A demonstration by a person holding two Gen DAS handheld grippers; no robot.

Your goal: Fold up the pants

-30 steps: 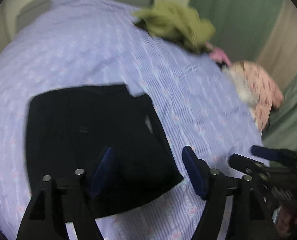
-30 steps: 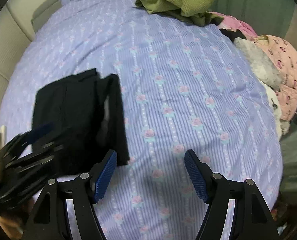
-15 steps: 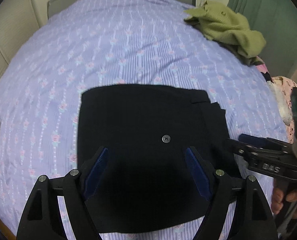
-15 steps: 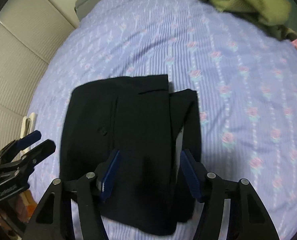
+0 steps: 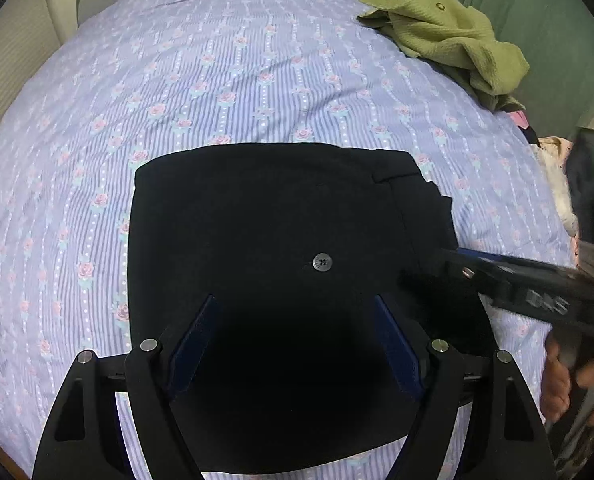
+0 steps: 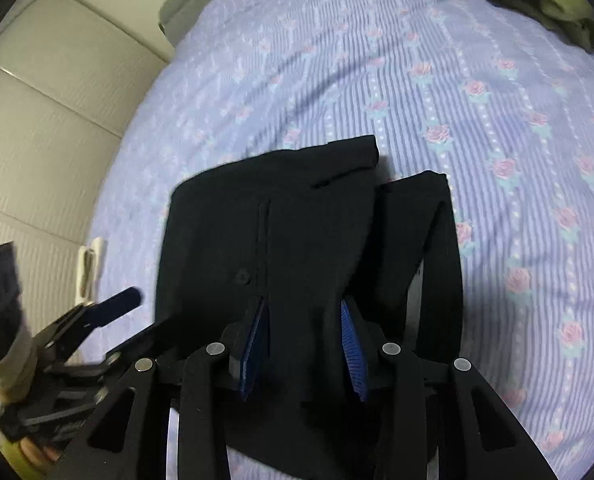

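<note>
Black pants point(image 5: 277, 240) lie folded into a compact rectangle on the lilac floral bedsheet point(image 5: 217, 80), a button facing up. My left gripper point(image 5: 297, 312) is open, hovering over the near part of the pants. My right gripper point(image 6: 303, 312) is partly open, low over the pants point(image 6: 297, 220) near their right fold; it also shows in the left wrist view point(image 5: 477, 272), reaching in over the pants' right edge. The left gripper appears in the right wrist view point(image 6: 109, 312), open, at the pants' left side. Neither grips cloth.
A green garment point(image 5: 449, 36) is heaped at the far right of the bed. Pink and white clothes point(image 5: 553, 168) lie at the right edge. A cream wall panel point(image 6: 37, 120) borders the bed's left side. A pale clip-like object point(image 6: 89, 268) lies near that edge.
Both grippers have moved in toward the pants and lower. The right gripper's jaws have narrowed. The pants lie still.
</note>
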